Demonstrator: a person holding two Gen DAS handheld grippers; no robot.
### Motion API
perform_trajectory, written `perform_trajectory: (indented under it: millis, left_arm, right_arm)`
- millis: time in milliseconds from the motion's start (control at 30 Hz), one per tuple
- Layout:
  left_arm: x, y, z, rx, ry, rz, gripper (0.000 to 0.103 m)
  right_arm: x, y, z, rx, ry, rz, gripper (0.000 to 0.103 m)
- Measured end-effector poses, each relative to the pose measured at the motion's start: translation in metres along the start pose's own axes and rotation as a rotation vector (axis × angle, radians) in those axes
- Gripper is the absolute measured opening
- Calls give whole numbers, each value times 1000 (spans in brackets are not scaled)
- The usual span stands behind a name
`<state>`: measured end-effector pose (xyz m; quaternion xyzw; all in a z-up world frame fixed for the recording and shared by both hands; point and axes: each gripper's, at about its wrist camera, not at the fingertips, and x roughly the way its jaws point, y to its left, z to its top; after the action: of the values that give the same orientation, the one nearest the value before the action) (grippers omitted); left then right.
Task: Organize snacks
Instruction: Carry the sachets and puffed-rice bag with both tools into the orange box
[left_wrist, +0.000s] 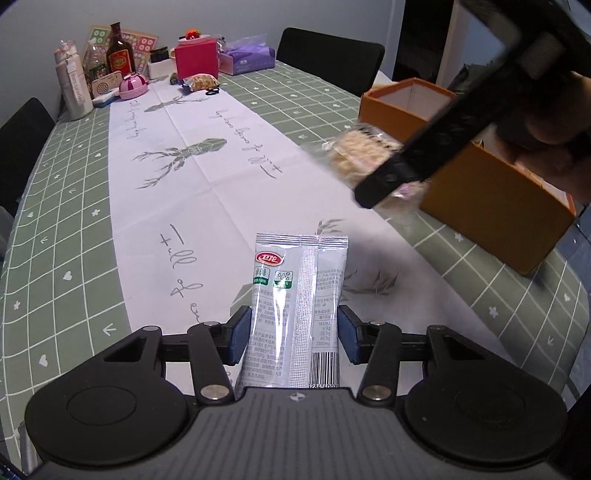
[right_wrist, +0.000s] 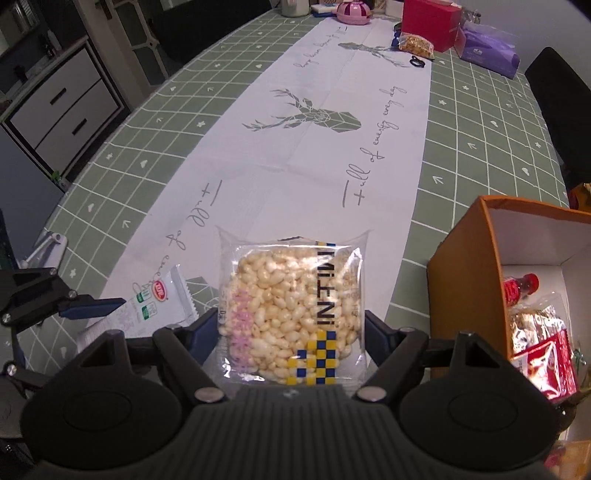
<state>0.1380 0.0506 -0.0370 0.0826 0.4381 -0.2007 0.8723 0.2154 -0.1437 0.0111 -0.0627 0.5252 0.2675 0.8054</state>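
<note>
1. A white foil snack sachet with a red oval logo (left_wrist: 299, 310) stands upright, raised clear of the table, pinched at both sides between the blue pads of the left gripper (left_wrist: 293, 334), whose jaws are partly closed on it.
2. A clear square packet of puffed rice cake (right_wrist: 291, 314) is clamped likewise in the half-closed right gripper (right_wrist: 290, 332), off the cloth and near the box.
3. An open orange cardboard box (right_wrist: 461, 295) sits by the table's right edge, holding a small red bottle (right_wrist: 521, 290) and red wrappers (right_wrist: 550, 362).
4. A white deer-print runner (left_wrist: 177, 155) crosses the green checked tablecloth (left_wrist: 55, 221).
</note>
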Motion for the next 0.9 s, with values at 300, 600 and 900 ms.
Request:
perform_trajectory:
  millis: [300,600,900]
  left_arm:
    - [-17,-21,29,-5,-64,-29,57]
    - [-27,-64,82,20,-168,-97,57]
    - [-17,-128,119,109,-219,-176,57]
  right_arm:
    - [-84,-39,-44,128,-175,13,77]
    - [-145,-95,-72,280,-338,-48,77]
    - [-169,-137,-98,376,-397,-101,77]
